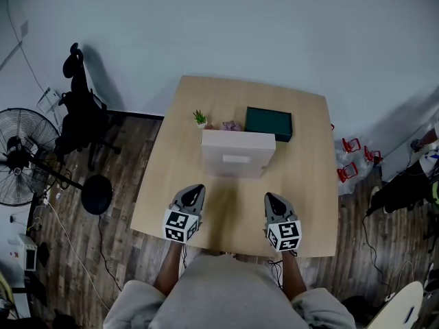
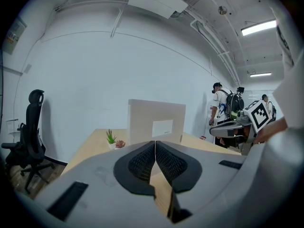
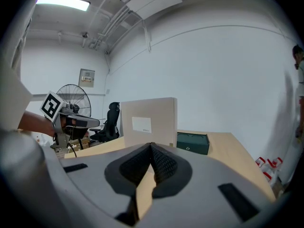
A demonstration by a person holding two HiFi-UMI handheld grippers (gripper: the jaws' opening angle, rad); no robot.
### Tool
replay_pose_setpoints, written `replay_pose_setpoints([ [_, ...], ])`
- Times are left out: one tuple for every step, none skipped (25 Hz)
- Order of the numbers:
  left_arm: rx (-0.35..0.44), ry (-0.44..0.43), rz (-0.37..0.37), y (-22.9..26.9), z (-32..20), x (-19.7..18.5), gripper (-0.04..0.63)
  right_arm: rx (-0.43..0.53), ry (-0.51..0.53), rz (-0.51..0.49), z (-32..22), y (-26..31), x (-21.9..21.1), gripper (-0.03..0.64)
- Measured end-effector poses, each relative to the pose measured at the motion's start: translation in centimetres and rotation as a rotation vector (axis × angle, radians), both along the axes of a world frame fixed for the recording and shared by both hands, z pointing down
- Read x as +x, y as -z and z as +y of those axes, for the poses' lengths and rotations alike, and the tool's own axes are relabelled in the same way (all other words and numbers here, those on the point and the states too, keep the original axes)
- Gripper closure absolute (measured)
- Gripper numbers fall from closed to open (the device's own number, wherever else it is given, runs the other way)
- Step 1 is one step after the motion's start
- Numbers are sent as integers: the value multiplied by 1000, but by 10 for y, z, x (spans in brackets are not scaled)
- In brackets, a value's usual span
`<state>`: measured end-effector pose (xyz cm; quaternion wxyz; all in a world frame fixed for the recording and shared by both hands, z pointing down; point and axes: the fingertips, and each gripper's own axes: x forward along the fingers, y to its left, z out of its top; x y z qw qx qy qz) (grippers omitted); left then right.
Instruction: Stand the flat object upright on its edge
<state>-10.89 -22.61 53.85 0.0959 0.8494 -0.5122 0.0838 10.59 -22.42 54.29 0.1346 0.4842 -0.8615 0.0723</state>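
A flat beige box (image 1: 237, 153) with a white label stands upright on its edge in the middle of the wooden table (image 1: 302, 184). In the left gripper view the beige box (image 2: 156, 122) rises straight ahead, and in the right gripper view the beige box (image 3: 148, 121) does too. My left gripper (image 1: 195, 194) hovers near the table's front edge, shut and empty, well short of the box. My right gripper (image 1: 274, 201) sits beside it to the right, also shut with nothing between its jaws. In their own views, the left gripper (image 2: 155, 148) and right gripper (image 3: 151, 151) show their pads meeting.
A dark green case (image 1: 269, 123) lies behind the box at the right. A small potted plant (image 1: 199, 118) and a pinkish succulent (image 1: 231, 125) stand behind it at the left. An office chair (image 1: 79, 108) and a fan (image 1: 24, 156) are left of the table; people (image 2: 223, 108) stand at the far right.
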Motion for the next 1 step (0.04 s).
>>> replay_pose_setpoints([
  [-1,0,0,0,0,0,578,-1,1,2,0,0,-1,617],
])
